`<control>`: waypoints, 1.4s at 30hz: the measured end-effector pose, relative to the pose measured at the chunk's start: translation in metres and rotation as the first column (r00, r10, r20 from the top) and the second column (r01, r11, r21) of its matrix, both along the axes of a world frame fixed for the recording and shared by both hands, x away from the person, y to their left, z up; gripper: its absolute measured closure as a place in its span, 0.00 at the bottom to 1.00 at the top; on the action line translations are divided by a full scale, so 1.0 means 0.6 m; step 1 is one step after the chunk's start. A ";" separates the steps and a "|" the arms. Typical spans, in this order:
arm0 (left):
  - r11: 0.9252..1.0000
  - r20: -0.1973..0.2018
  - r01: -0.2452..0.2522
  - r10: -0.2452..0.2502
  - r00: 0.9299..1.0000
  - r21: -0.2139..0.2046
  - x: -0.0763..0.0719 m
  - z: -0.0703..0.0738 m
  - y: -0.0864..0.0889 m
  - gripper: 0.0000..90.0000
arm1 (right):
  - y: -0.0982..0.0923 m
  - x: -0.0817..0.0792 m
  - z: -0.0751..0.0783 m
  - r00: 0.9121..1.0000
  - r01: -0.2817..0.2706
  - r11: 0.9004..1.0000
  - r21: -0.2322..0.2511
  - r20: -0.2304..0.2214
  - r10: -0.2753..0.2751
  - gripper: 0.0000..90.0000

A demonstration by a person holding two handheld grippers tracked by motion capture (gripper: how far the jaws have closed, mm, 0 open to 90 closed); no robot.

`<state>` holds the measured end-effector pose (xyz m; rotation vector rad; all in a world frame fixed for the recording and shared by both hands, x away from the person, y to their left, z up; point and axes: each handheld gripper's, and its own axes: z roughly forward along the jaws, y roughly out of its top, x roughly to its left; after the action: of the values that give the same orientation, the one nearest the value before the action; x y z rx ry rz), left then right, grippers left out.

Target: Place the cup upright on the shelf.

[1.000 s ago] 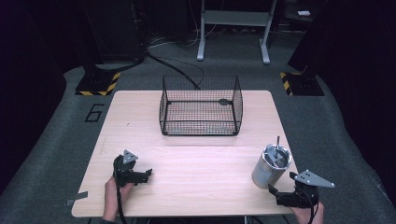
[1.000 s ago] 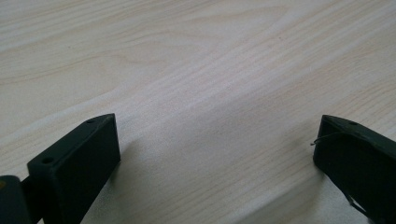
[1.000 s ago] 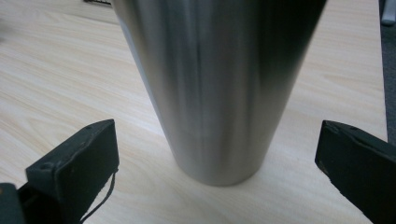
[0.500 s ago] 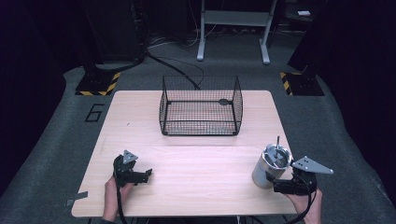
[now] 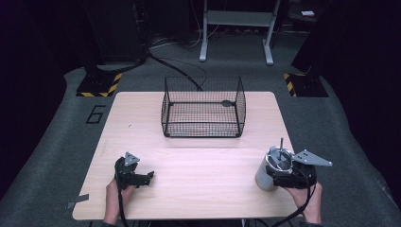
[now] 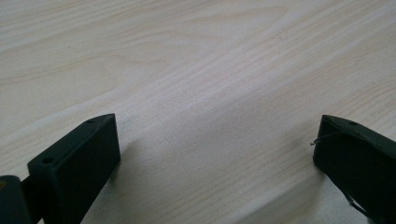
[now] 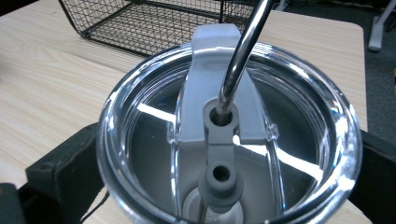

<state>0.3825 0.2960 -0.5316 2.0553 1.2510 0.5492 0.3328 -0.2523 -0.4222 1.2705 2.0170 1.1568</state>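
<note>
- Right gripper view: the right gripper (image 7: 224, 186) has a steel tumbler (image 7: 229, 135) between its spread jaws, one on each side of the cup; whether they press it I cannot tell.
- A metal straw (image 7: 240, 51) rises through the clear lid (image 7: 140, 116).
- Beyond the jaws stands a black wire basket (image 7: 154, 23).
- Left gripper view: the left gripper (image 6: 217, 154) has jaws spread wide over the bare table (image 6: 210, 70).

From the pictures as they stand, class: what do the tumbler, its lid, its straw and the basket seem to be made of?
The silver cylindrical tumbler looks like brushed steel: dull grey sheen. Its clear round lid seems plastic: see-through, glossy, with a grey slider. The shiny bent straw looks like polished metal, mirror-bright. The black wire mesh basket seems coated or painted metal wire: thin dark grid, matt.
</note>
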 end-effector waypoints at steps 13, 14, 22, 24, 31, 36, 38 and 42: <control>1.000 0.001 0.003 -0.003 1.000 0.005 0.000 0.000 0.001 0.00 | 0.007 0.005 -0.001 1.000 0.007 1.000 -0.026 0.015 -0.006 0.03; 1.000 0.000 -0.001 0.001 1.000 -0.001 0.000 0.000 0.000 0.00 | 0.008 0.005 0.000 1.000 0.005 1.000 -0.029 0.012 -0.005 0.03; 1.000 0.000 0.000 0.000 1.000 0.001 0.000 0.000 0.000 0.00 | 0.009 0.005 0.000 1.000 0.011 0.999 -0.033 0.019 -0.010 0.04; 1.000 -0.002 0.004 -0.004 1.000 0.007 0.000 0.001 0.001 0.00 | 0.009 0.004 0.000 1.000 0.011 0.999 -0.034 0.020 -0.011 0.04; 1.000 0.000 -0.002 0.002 1.000 -0.001 0.000 0.000 0.000 0.00 | 0.009 0.001 0.014 0.999 0.020 0.999 -0.035 0.046 -0.018 0.04; 1.000 0.000 -0.001 0.001 1.000 0.000 0.000 0.000 0.000 0.00 | 0.017 0.004 0.024 0.999 0.019 0.998 -0.056 0.043 -0.017 0.04; 1.000 -0.001 -0.001 0.001 1.000 0.000 0.000 0.000 0.000 0.00 | 0.018 0.006 0.026 0.999 0.015 0.998 -0.059 0.046 -0.012 0.04; 1.000 0.000 -0.002 0.002 1.000 -0.001 0.000 0.000 0.000 0.00 | 0.024 0.011 0.032 0.999 0.015 0.998 -0.063 0.048 -0.012 0.04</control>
<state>0.3824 0.2960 -0.5317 2.0537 1.2528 0.5499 0.3394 -0.2378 -0.4030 1.2131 1.9918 1.0970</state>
